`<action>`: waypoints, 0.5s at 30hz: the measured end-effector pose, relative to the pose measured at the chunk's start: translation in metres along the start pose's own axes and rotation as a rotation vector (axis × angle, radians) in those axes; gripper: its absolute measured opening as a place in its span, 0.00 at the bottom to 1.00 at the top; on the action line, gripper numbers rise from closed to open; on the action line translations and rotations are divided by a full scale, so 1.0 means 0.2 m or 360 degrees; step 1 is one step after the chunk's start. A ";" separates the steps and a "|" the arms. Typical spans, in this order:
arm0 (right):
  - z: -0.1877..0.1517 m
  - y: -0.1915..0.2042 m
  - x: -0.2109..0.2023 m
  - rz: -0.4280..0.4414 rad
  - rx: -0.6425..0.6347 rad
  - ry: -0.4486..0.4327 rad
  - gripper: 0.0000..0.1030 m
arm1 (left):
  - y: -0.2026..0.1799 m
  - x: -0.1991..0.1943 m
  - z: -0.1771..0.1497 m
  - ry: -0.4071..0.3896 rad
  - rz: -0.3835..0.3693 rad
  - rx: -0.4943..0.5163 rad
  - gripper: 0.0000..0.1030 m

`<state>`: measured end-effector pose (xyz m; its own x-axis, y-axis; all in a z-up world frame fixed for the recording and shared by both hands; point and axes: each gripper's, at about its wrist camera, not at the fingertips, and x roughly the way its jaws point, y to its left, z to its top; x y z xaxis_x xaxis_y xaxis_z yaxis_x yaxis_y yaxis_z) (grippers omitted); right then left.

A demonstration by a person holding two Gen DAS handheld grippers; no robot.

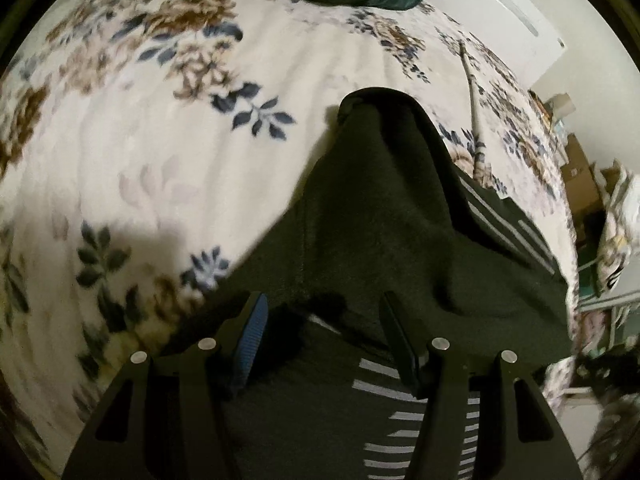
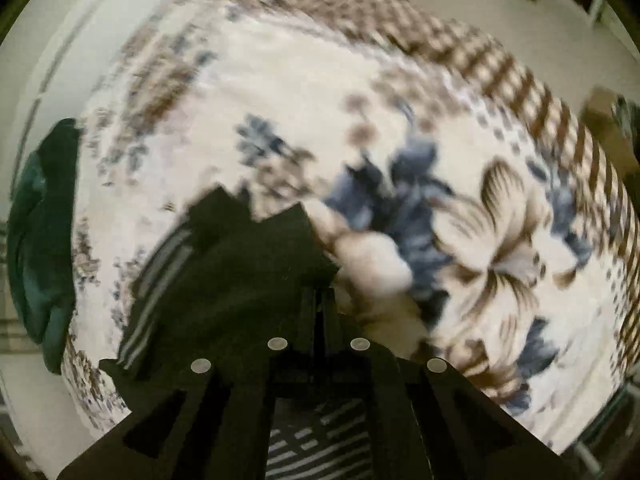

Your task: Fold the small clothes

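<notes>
Both grippers pitch steeply down at the bed's cream floral fleece blanket. The left gripper is spread wide, released, over the dark striped fleece garment bunched toward twelve o'clock; the right gripper is clenched, garment at nine o'clock.

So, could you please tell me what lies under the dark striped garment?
The dark garment with white stripes rests on the cream floral fleece blanket. Whatever lies beneath its folds is covered and cannot be seen.
</notes>
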<state>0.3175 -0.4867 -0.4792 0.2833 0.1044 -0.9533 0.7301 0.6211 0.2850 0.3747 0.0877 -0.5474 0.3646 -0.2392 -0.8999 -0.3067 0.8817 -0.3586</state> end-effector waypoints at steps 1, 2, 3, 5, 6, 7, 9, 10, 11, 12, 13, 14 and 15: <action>-0.02 -0.01 0.02 0.0010 0.0009 0.0042 0.09 | 0.01 0.01 0.00 0.0018 -0.0028 -0.0040 0.54; -0.04 -0.02 0.04 0.0048 0.0017 0.0085 0.18 | 0.03 0.02 0.00 0.0037 -0.0061 -0.0080 0.54; -0.08 -0.02 0.05 0.0095 0.0022 0.0111 0.33 | 0.05 0.04 0.00 0.0064 -0.0110 -0.0145 0.54; -0.16 0.00 0.07 0.0217 0.0026 0.0165 0.43 | 0.08 0.07 0.01 0.0101 -0.0186 -0.0259 0.54; -0.22 0.02 0.09 0.0286 0.0029 0.0208 0.43 | 0.10 0.08 0.01 0.0116 -0.0225 -0.0313 0.54; -0.26 0.04 0.12 0.0335 0.0021 0.0247 0.43 | 0.11 0.11 0.01 0.0125 -0.0261 -0.0369 0.54; -0.36 0.11 0.21 0.0410 -0.0001 0.0332 0.43 | 0.12 0.17 0.03 0.0133 -0.0278 -0.0443 0.53; -0.39 0.14 0.25 0.0426 -0.0003 0.0357 0.43 | 0.11 0.20 0.03 0.0135 -0.0275 -0.0463 0.52; -0.43 0.17 0.31 0.0442 0.0014 0.0387 0.43 | 0.11 0.22 0.04 0.0124 -0.0260 -0.0465 0.50; -0.46 0.20 0.34 0.0452 0.0024 0.0393 0.43 | 0.09 0.22 0.04 0.0094 -0.0213 -0.0443 0.36; -0.48 0.22 0.37 0.0456 0.0032 0.0387 0.43 | 0.07 0.22 0.05 0.0075 -0.0176 -0.0407 0.19; -0.49 0.24 0.40 0.0457 0.0040 0.0367 0.41 | 0.05 0.22 0.05 0.0059 -0.0171 -0.0364 0.10; -0.51 0.26 0.41 0.0451 0.0038 0.0317 0.22 | 0.04 0.22 0.05 0.0050 -0.0160 -0.0331 0.07</action>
<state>0.3150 -0.3655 -0.5522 0.3515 0.4212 -0.8361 0.6550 0.5274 0.5411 0.3968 0.0882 -0.5867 0.3762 -0.3370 -0.8631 -0.4461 0.7505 -0.4875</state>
